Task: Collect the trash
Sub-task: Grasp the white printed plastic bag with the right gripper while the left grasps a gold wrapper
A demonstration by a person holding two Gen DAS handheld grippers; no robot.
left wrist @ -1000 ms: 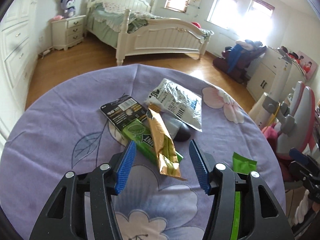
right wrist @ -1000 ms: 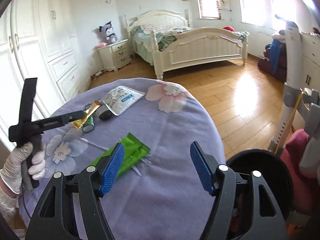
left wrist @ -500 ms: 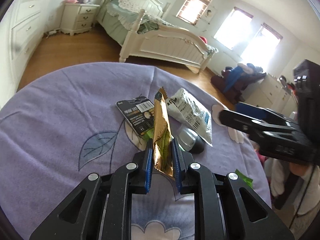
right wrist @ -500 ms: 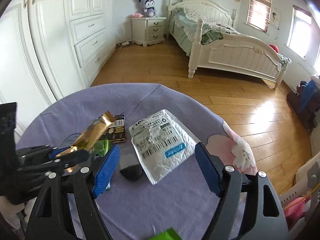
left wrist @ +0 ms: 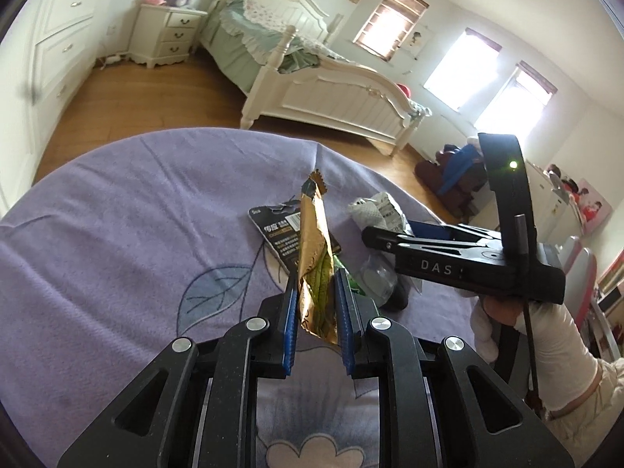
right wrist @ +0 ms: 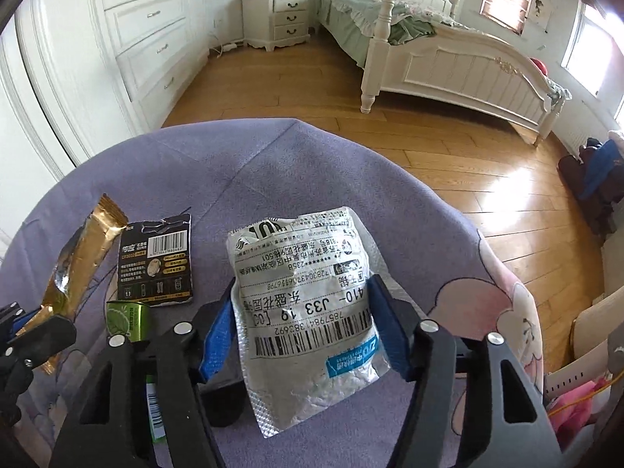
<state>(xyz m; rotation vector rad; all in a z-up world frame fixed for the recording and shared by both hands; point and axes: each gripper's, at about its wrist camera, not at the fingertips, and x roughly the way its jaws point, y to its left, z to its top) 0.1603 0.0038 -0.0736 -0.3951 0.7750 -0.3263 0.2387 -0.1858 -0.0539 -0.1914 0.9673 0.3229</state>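
My left gripper [left wrist: 316,296] is shut on a gold snack wrapper [left wrist: 314,249] and holds it upright above the purple tablecloth [left wrist: 117,234]; the wrapper also shows in the right wrist view [right wrist: 82,257]. My right gripper [right wrist: 302,321] is open, its blue pads on either side of a silver courier bag [right wrist: 308,304] that lies on the cloth. A black battery card [right wrist: 156,265] and a green packet [right wrist: 132,319] lie left of the bag. A dark round object sits under the bag's left edge, mostly hidden.
The round table drops off at its far edge to wooden floor [right wrist: 312,85]. A white bed [left wrist: 331,89], a nightstand [right wrist: 277,19] and white cupboards [right wrist: 144,35] stand beyond. A pink item and furniture [right wrist: 577,401] sit at the right of the table.
My left gripper has lifted the gold wrapper higher off the cloth. My right gripper has moved down and forward, so its open pads now flank the silver bag.
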